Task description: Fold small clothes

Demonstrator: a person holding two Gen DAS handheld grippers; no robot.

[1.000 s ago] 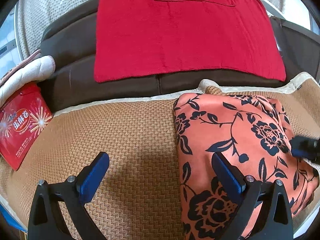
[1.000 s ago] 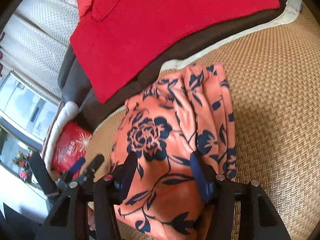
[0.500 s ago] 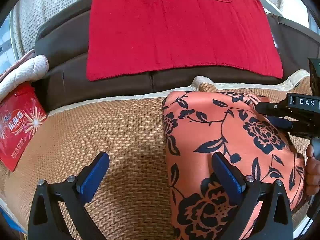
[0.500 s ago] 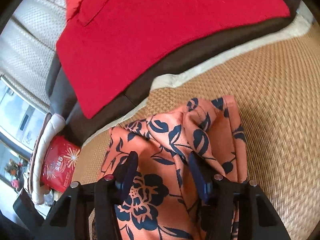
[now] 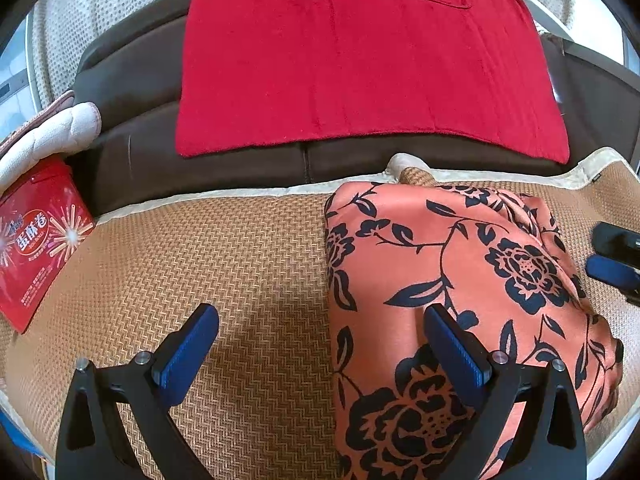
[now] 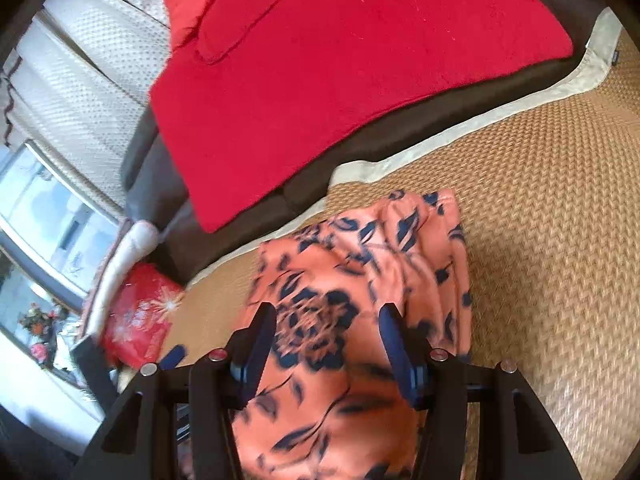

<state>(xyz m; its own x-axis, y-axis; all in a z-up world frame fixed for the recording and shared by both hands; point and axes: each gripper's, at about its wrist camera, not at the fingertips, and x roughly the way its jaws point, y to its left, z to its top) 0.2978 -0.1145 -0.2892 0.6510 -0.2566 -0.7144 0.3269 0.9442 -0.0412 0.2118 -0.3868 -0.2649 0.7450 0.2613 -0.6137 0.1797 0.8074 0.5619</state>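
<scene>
An orange garment with a dark floral print [image 5: 460,292] lies folded on the woven mat [image 5: 224,264]; it also shows in the right wrist view [image 6: 360,280]. My left gripper [image 5: 320,348] is open, its right finger [image 5: 456,348] over the garment's left part and its left finger over bare mat. My right gripper [image 6: 326,344] is open above the garment, with the cloth showing between the jaws and nothing clamped. Its tips [image 5: 612,256] show at the right edge of the left wrist view, just off the garment's right side.
A red towel [image 5: 360,68] lies on the dark brown sofa cushion [image 5: 132,136] behind the mat. A red snack bag [image 5: 36,240] and a white quilted cushion [image 5: 52,136] sit at the left. Bare mat [image 6: 560,200] lies right of the garment.
My right gripper has pulled back to the right, off the garment's upper fold, and the fold now lies flatter. The right wrist view is blurred with motion. My left gripper has stayed open.
</scene>
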